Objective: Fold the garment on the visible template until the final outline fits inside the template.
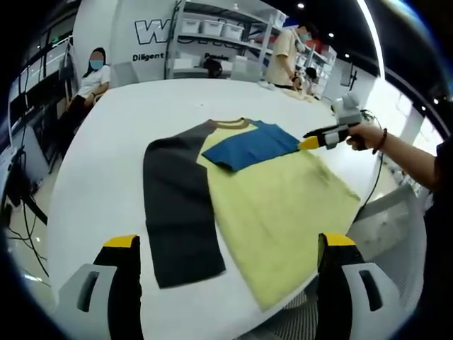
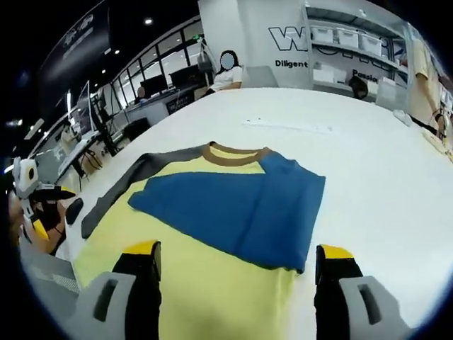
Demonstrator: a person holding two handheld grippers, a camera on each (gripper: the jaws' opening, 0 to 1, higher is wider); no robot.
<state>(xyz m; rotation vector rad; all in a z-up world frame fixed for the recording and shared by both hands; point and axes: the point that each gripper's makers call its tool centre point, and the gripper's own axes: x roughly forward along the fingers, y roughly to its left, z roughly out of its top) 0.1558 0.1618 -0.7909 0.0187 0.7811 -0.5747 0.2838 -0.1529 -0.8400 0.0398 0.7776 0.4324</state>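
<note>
White table (image 1: 113,149): large, rounded edge, bearing one garment near its near edge.

Garment (image 1: 283,205): long-sleeved shirt, pale yellow body, laid flat on the table, brown collar (image 1: 237,124) pointing away toward the far side, hem toward the near edge; long axis running collar to hem. Dark grey sleeve (image 1: 177,205) spread alongside the body, cuff toward the near edge. Blue sleeve (image 1: 251,147) folded across the chest, lying diagonally on the yellow; seen as well in the right gripper view (image 2: 241,209).

Shelving (image 1: 212,32) at the far wall: white bins on the shelves, contents not discernible.

Left gripper (image 1: 230,265): jaws spread wide, holding nothing, above the table's near edge.

Right gripper (image 2: 237,273): jaws apart, empty, over the yellow body; in the left gripper view (image 1: 310,142), yellow tip at the blue sleeve's edge, contact not discernible, held by a hand (image 1: 364,134).
</note>
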